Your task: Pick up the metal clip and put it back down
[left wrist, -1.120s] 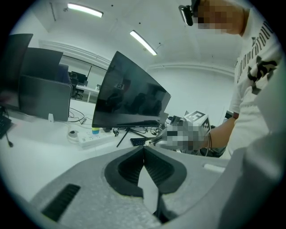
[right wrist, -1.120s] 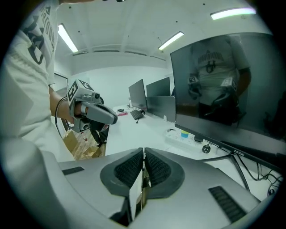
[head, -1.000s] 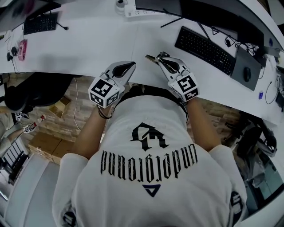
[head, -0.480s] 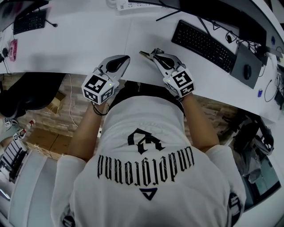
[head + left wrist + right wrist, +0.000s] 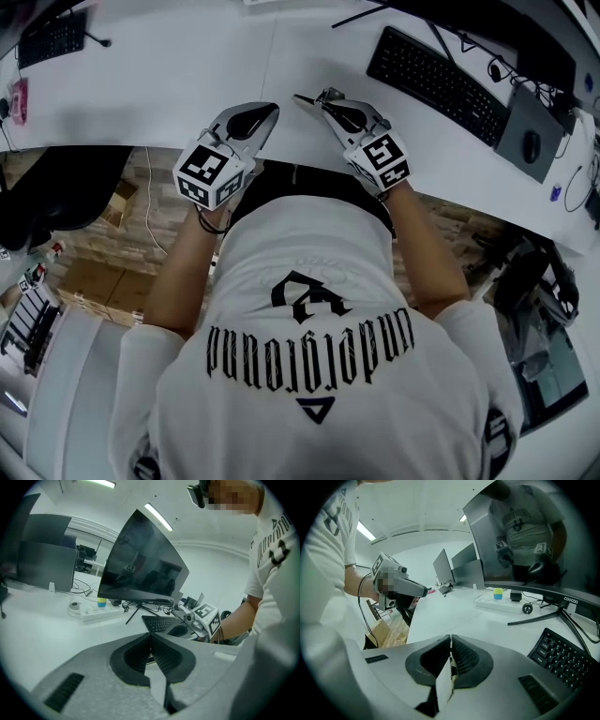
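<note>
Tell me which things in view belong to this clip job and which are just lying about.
In the job: metal clip, pinched by the right gripper; white desk.
Lying about: black keyboard, mouse, monitor, power strip; left gripper, shut and empty.

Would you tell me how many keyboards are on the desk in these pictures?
2. The right keyboard lies on the desk at the upper right. The left keyboard sits at the far upper-left corner, partly cropped. More may lie out of frame.
</note>
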The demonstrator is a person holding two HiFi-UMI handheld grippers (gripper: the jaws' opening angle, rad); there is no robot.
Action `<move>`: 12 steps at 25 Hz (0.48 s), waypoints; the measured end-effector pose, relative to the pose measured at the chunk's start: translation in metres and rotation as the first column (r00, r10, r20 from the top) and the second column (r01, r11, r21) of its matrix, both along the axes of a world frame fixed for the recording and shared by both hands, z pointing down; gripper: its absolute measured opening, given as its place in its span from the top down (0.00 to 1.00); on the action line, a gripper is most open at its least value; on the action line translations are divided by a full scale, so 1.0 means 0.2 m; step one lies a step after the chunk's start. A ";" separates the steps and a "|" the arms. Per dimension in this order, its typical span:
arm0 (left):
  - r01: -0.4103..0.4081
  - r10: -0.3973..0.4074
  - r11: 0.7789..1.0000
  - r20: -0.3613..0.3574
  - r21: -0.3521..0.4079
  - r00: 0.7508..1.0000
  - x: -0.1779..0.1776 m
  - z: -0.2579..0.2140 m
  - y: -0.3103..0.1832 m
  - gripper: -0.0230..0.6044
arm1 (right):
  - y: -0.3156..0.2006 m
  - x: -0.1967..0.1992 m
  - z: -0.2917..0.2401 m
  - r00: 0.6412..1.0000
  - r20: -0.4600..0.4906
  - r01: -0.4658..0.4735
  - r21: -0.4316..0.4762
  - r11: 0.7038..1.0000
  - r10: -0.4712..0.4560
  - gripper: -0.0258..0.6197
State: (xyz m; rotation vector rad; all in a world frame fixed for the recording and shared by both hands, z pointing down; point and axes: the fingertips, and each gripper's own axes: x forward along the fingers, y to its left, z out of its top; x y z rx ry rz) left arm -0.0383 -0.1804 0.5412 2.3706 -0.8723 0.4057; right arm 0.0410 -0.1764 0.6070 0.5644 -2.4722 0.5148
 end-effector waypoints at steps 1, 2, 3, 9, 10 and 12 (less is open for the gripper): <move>-0.002 0.002 1.000 -0.001 -0.003 1.000 0.01 0.00 0.00 0.94 | 0.00 0.00 0.01 1.000 0.001 0.002 -0.004 1.000 -0.002 0.92; -0.003 0.003 1.000 -0.001 -0.005 1.000 0.01 0.01 0.00 0.94 | 0.00 0.00 0.02 1.000 0.004 0.001 -0.009 1.000 -0.001 0.92; -0.003 0.003 1.000 -0.002 -0.006 1.000 0.01 0.01 -0.01 0.94 | 0.00 0.00 0.03 1.000 0.008 -0.001 -0.013 1.000 0.001 0.92; -0.007 0.007 1.000 0.000 -0.020 1.000 0.03 0.04 -0.01 0.94 | 0.00 0.01 0.08 0.999 0.036 -0.008 -0.049 0.999 0.010 0.92; -0.011 0.011 1.000 0.001 -0.024 1.000 0.03 0.05 -0.01 0.94 | 0.00 0.02 0.09 0.999 0.034 -0.007 -0.056 0.998 0.009 0.92; -0.019 0.019 0.999 0.003 -0.032 1.000 0.04 0.06 0.00 0.94 | 0.00 0.03 0.12 0.999 0.030 -0.008 -0.068 0.998 0.010 0.92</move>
